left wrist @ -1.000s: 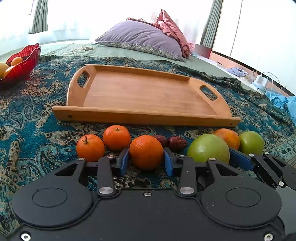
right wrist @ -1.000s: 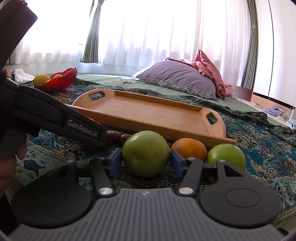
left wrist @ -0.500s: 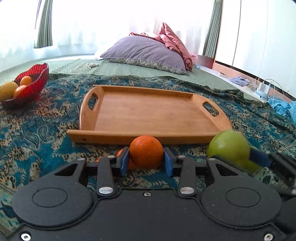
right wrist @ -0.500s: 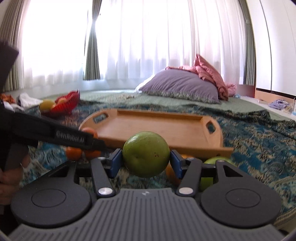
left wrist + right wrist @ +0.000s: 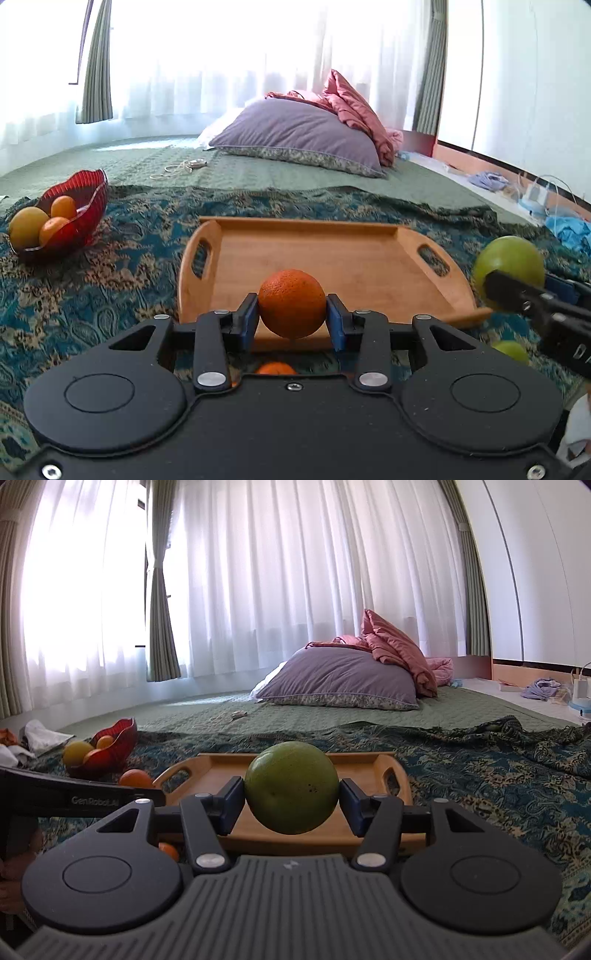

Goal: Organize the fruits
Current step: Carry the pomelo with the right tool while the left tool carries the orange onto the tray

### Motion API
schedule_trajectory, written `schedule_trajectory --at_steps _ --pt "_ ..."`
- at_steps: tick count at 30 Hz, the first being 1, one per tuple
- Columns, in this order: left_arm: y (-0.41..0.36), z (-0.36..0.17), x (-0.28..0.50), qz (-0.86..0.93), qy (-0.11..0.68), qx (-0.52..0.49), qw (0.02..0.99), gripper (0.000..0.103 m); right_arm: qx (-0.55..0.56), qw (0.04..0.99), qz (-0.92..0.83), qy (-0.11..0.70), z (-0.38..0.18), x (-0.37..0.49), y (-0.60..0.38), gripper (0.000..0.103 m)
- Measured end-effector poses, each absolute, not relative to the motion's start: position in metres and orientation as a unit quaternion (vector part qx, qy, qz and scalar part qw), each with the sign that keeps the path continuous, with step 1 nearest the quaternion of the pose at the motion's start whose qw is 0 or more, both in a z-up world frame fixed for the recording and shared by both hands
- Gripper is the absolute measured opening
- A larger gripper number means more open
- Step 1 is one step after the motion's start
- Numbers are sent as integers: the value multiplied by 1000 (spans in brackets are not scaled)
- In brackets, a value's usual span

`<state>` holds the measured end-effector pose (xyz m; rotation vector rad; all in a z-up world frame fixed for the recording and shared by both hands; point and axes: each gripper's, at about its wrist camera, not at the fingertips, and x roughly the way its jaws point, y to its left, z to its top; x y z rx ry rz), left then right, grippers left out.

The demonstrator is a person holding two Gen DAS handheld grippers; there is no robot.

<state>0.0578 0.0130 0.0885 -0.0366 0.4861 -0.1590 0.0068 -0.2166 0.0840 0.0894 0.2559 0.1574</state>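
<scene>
My left gripper (image 5: 291,319) is shut on an orange (image 5: 291,308), held in the air in front of the near rim of the wooden tray (image 5: 332,258). My right gripper (image 5: 291,805) is shut on a large green fruit (image 5: 291,786), also lifted above the tray (image 5: 221,771). In the left wrist view that green fruit (image 5: 508,266) hangs at the tray's right end in the right gripper's fingers (image 5: 517,299). Below, another orange (image 5: 275,368) and a small green fruit (image 5: 511,350) lie on the patterned blanket.
A red glass bowl (image 5: 79,206) with several oranges and a yellow fruit sits on the blanket at the left. A purple pillow (image 5: 299,136) and a pink quilt lie farther back on the green mat. Clothes and cables lie on the floor at the right.
Both grippers have risen from the blanket with their fruit. The row of fruit on the blanket has dropped below view, and the tray now sits under the held orange and green fruit.
</scene>
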Motion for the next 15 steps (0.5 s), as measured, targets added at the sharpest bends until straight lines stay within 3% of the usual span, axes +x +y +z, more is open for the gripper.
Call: schedule_trajectory --at_steps 10,15 --pt "20 110 102 -80 246 -26 966 37 46 988 53 139 104 45 -234 60" --pt "21 99 132 -83 281 -30 956 37 48 980 57 186 101 77 -246 59"
